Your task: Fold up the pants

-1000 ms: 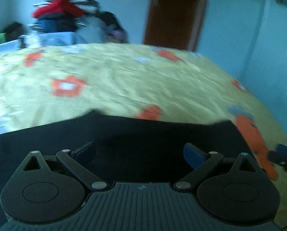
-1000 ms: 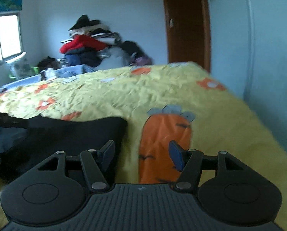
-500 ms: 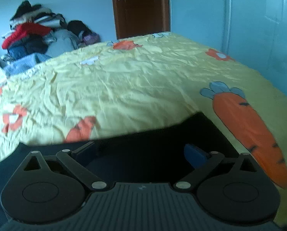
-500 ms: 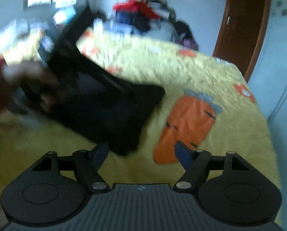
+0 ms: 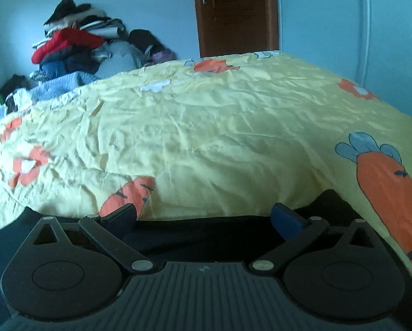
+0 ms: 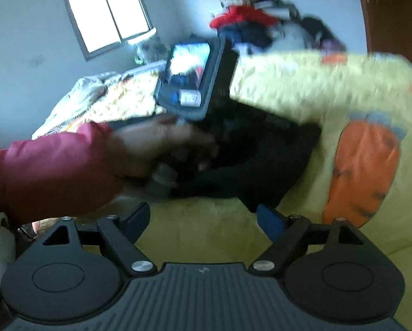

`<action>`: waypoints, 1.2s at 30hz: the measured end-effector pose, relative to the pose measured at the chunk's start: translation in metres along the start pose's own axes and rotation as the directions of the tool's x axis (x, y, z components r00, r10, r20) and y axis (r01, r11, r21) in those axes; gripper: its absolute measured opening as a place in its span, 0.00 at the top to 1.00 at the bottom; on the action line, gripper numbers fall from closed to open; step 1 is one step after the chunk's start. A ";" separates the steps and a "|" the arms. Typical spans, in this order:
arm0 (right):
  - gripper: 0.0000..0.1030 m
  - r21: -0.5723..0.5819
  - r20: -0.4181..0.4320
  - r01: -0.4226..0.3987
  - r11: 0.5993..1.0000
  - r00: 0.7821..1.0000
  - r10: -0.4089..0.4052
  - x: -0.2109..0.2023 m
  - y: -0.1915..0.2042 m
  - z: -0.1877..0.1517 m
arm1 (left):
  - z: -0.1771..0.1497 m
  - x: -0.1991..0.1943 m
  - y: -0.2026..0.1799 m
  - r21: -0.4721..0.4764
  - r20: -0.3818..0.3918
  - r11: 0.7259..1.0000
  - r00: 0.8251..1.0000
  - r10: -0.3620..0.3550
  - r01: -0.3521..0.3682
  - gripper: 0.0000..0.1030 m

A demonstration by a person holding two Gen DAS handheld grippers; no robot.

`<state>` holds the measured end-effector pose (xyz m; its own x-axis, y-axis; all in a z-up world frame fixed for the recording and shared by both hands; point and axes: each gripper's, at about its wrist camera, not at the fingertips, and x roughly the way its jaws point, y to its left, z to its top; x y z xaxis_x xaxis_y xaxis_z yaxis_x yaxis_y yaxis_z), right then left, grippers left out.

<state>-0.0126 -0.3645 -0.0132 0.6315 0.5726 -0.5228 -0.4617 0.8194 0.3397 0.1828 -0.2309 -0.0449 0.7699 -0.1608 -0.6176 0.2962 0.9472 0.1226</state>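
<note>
The black pants (image 5: 206, 234) lie on the yellow carrot-print bedspread (image 5: 219, 127). My left gripper (image 5: 203, 216) is open, low over the pants' far edge, with cloth beneath both fingers. In the right wrist view the pants (image 6: 261, 165) lie as a dark heap ahead. My right gripper (image 6: 203, 219) is open and empty above the bedspread (image 6: 206, 237), just short of the pants' near corner. The left hand device with its lit screen (image 6: 195, 74) and a red-sleeved arm (image 6: 48, 171) rest over the pants; this view is blurred.
A pile of clothes (image 5: 76, 47) sits at the far side of the bed by the wall. A brown door (image 5: 235, 13) is behind the bed. A window (image 6: 112, 16) is at the left. A large orange carrot print (image 6: 363, 173) lies right of the pants.
My left gripper has drawn back toward the pants' far edge, so less black cloth shows. My right gripper has swung left and now faces the left hand and the pants.
</note>
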 end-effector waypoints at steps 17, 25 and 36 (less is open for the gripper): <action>0.04 0.103 -0.024 0.092 0.990 0.996 -0.090 0.070 -0.010 0.022 | -0.046 -0.087 0.062 0.179 0.060 0.976 0.991 0.117 -0.126 0.00; 0.04 0.240 0.096 0.321 0.916 0.931 -0.352 0.022 -0.030 0.011 | -0.063 -0.090 0.105 0.043 -0.011 0.995 0.996 0.093 -0.093 0.01; 0.04 0.069 -0.088 0.511 0.856 0.858 -0.506 0.045 -0.018 0.021 | -0.091 -0.122 0.121 0.104 0.014 0.985 0.990 0.139 -0.139 0.00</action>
<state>0.0372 -0.3533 -0.0268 0.7209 0.0749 -0.6889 -0.0292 0.9965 0.0778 0.0735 -0.0713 -0.0255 0.8112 -0.0319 -0.5839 0.2434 0.9263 0.2876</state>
